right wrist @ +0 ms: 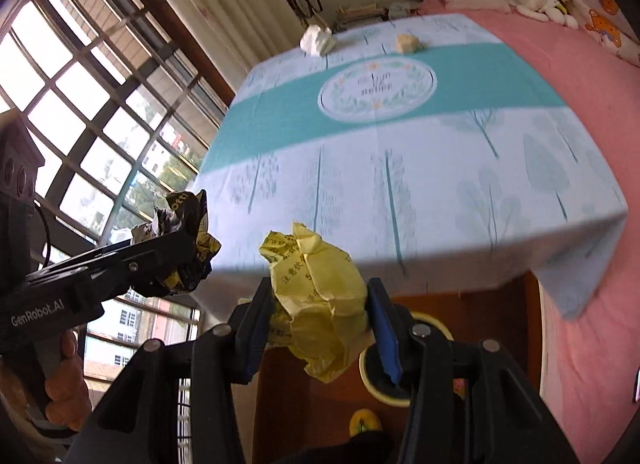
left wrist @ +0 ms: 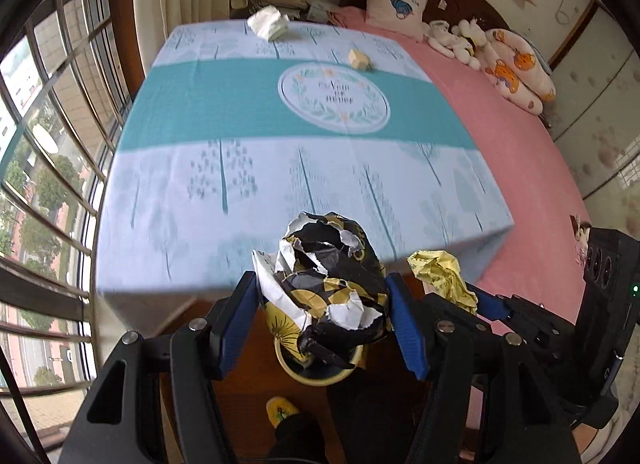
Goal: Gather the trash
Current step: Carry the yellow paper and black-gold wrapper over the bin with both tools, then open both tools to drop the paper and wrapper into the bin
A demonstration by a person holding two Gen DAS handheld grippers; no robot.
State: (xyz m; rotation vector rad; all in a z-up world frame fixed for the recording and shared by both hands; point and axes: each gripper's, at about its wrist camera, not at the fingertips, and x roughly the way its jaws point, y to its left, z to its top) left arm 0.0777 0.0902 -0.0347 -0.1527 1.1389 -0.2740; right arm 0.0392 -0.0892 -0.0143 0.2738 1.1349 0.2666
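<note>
A pink bed [left wrist: 520,152] bears a cushion [left wrist: 396,4] and plush toys [left wrist: 452,38] beside the barred window [right wrist: 80,96].

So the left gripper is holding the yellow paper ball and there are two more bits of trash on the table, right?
Not quite. The left gripper holds the black, white and yellow crumpled wrapper, as the left wrist view shows. The yellow paper ball is in the right gripper. The rest is right: a white crumpled paper and a small pale yellow piece lie on the table.
</note>
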